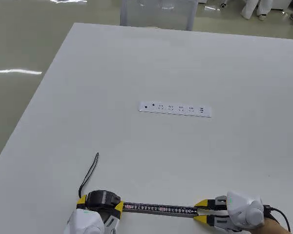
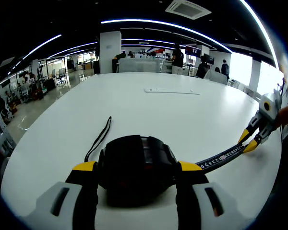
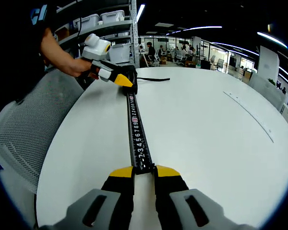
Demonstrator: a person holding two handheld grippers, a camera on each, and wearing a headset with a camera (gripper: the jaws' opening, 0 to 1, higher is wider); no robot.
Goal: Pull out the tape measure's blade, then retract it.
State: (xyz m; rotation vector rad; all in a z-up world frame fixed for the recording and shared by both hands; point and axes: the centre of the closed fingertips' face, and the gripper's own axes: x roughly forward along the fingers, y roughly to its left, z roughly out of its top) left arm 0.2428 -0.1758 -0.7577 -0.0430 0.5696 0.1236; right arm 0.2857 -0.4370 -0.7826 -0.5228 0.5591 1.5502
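Note:
A black tape measure [image 1: 102,199] [image 2: 137,165] sits on the white table near its front edge, and my left gripper [image 1: 100,207] [image 2: 137,167] is shut on its case. Its black blade [image 1: 158,209] [image 3: 136,139] [image 2: 221,157] runs out to the right, lying flat. My right gripper [image 1: 201,211] [image 3: 144,171] [image 2: 247,141] is shut on the blade's end. A black wrist strap [image 1: 90,173] [image 2: 98,139] trails from the case toward the table's middle. In the right gripper view the case [image 3: 129,74] shows at the blade's far end, held by the left gripper [image 3: 116,77].
A white power strip [image 1: 175,108] [image 2: 172,90] [image 3: 249,114] lies flat near the table's middle. The table's left edge [image 1: 31,105] drops to a green floor. A mesh chair [image 3: 24,139] stands beside the table, and another chair [image 1: 156,13] at the far edge.

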